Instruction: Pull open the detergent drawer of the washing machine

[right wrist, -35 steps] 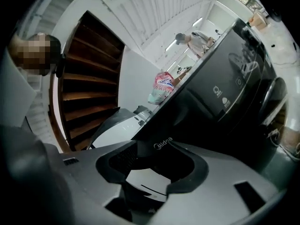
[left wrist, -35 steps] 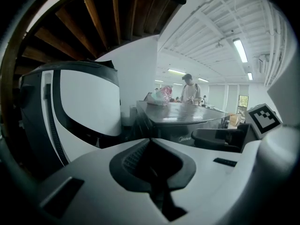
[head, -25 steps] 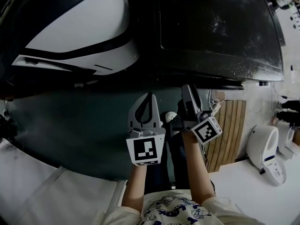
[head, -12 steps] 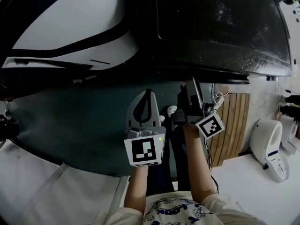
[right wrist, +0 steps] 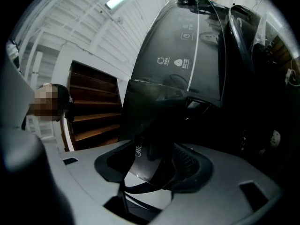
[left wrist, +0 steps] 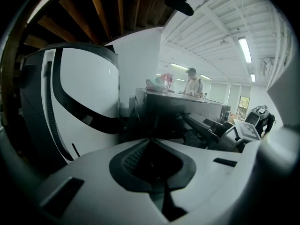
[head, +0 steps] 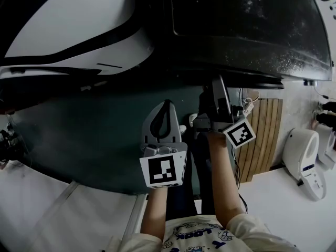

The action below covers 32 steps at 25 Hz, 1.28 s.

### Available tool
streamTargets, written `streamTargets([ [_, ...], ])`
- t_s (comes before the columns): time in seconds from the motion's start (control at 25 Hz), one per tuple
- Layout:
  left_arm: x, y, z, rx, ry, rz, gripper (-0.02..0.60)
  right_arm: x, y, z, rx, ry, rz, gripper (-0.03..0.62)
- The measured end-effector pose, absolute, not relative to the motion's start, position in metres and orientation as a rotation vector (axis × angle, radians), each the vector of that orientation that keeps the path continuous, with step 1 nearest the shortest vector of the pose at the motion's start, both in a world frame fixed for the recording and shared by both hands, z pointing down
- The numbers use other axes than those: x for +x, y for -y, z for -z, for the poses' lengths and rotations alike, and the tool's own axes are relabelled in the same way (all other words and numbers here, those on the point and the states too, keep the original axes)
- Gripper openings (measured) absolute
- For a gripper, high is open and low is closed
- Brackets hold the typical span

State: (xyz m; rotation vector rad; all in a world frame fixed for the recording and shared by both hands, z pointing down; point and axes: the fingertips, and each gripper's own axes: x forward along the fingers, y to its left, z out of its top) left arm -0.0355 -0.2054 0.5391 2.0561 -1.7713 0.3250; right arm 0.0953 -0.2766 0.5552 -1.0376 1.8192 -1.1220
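Note:
The dark washing machine (head: 247, 30) fills the upper right of the head view. My right gripper (head: 217, 85) points at its front edge, and the drawer itself is hidden from that view. In the right gripper view a dark drawer front (right wrist: 154, 107) with brand lettering stands out below the control panel (right wrist: 185, 62). It lies between the jaws of the right gripper (right wrist: 154, 146), which have just been opening, and I cannot see the pads pressing on it. My left gripper (head: 167, 104) hangs beside it to the left, away from the machine. The left gripper (left wrist: 151, 142) is shut on nothing.
A white and black machine (head: 68, 30) stands left of the washer. A wooden slatted panel (head: 262, 135) and a white appliance (head: 302, 159) are on the floor at the right. Stairs (right wrist: 91, 111) show behind. A person (left wrist: 192, 81) stands far off.
My right gripper has moved in closer under the washer's front edge, its marker cube shifting right. The left gripper has sunk a little and stays shut.

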Motion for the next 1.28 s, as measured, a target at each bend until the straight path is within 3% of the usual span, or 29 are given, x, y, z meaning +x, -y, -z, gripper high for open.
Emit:
streamTargets([
  [1.28,-0.036,0.173,-0.526,2.064,1.784,-0.296,0.014,0.096,0.25,-0.552,-0.871,-1.791,1.1,0.206],
])
